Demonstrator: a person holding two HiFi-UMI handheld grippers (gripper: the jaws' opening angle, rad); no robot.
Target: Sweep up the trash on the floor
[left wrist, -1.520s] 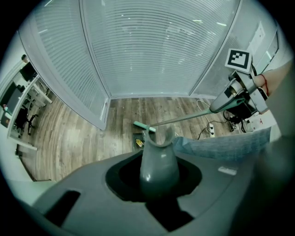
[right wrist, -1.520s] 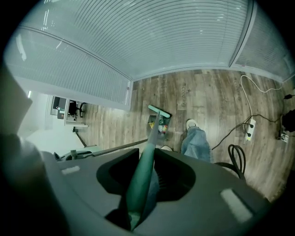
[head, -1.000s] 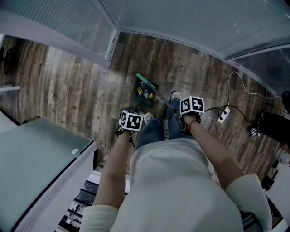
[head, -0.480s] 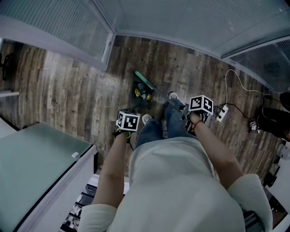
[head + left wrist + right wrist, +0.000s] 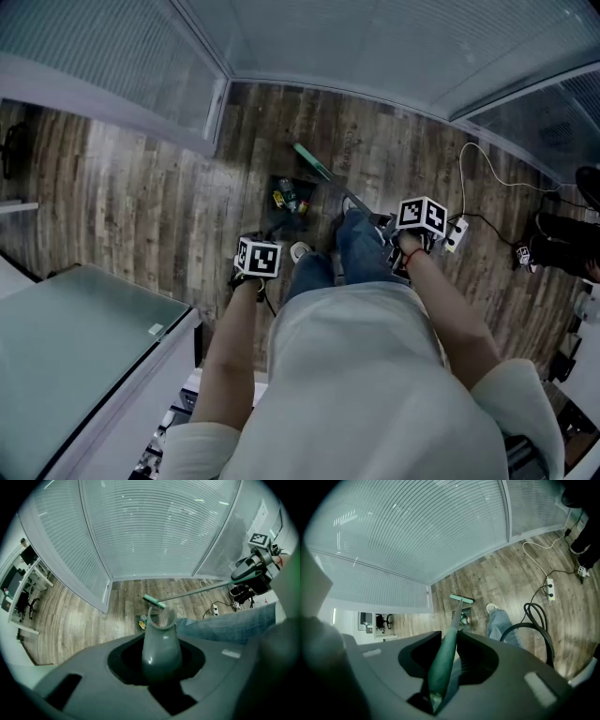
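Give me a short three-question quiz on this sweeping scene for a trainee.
1. True or false: the left gripper is shut on the grey dustpan handle.
2. What does the right gripper hold? A) a cable; B) the green broom handle; C) a mop.
3. Fill in: the coloured trash lies in the ____.
Key: 1 true; 2 B; 3 dustpan.

No readable text, brands or numbers anywhere; square markers [image 5: 258, 256] on left gripper [image 5: 255, 268] and right gripper [image 5: 413, 231] show patterns only.
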